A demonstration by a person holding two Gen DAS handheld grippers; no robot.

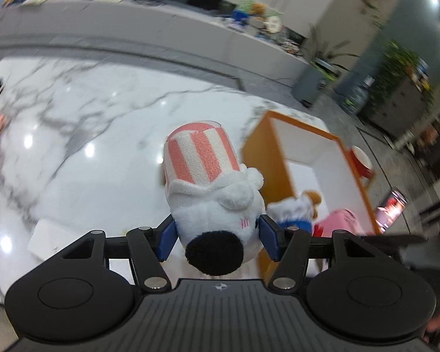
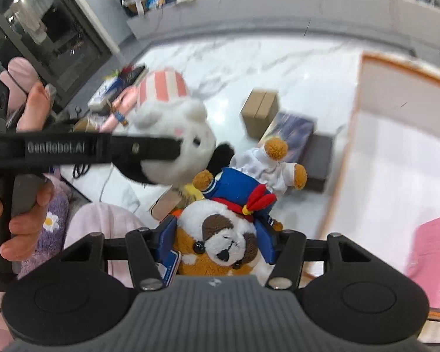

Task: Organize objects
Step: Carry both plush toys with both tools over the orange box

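Fingers [image 1: 173, 234] clamp each toy's head: white plush [image 1: 211, 199] and dog plush [image 2: 220, 240] both point bodies away.

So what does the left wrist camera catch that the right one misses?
Only the left view shows the left tongs from behind, gripping the white plush by its head, and a red bowl behind the orange box. Only the right view shows the right tongs clamping the dog plush, plus a cardboard box. Both show the white plush, the orange box and the marble table.
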